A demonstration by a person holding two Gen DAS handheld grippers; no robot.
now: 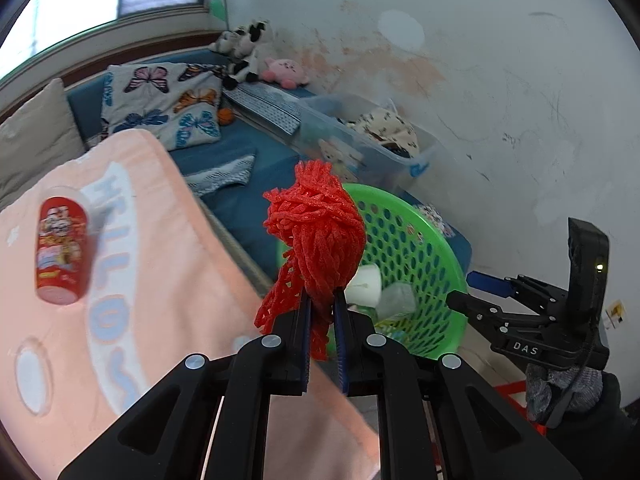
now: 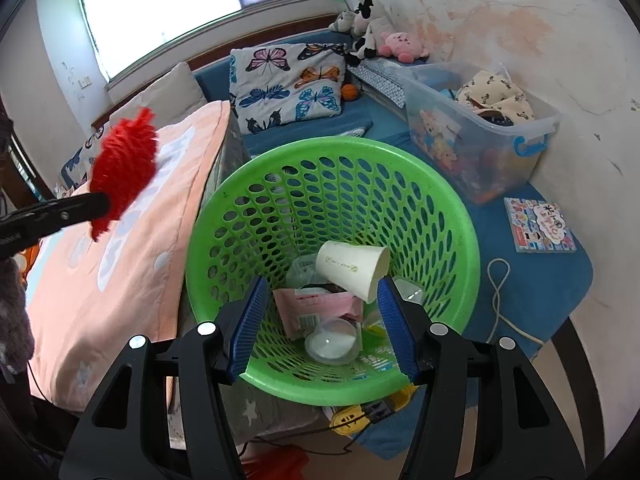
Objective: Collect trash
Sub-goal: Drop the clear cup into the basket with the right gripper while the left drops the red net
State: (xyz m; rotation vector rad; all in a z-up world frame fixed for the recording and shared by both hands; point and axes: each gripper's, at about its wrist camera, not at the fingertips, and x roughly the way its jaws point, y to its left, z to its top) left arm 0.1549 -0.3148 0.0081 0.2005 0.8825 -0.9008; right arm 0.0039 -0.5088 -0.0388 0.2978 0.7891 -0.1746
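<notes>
My left gripper [image 1: 322,300] is shut on a bunched red foam net [image 1: 316,232], held in the air to the left of a green perforated basket [image 1: 424,240]. The net also shows in the right wrist view [image 2: 124,168], left of the basket rim [image 2: 332,148]. My right gripper [image 2: 320,320] is open and empty, over the basket's near rim. Inside lie a white paper cup [image 2: 352,268], a pink packet [image 2: 316,308] and a clear plastic lid [image 2: 332,344]. A red snack can [image 1: 60,250] lies on the peach blanket [image 1: 160,280].
A clear storage bin [image 2: 480,132] with clothes and toys stands behind the basket on the blue mattress [image 2: 540,280]. A butterfly pillow [image 2: 288,84], plush toys [image 2: 372,32], a booklet [image 2: 540,226] and a white cord [image 2: 498,292] lie around. The wall is at the right.
</notes>
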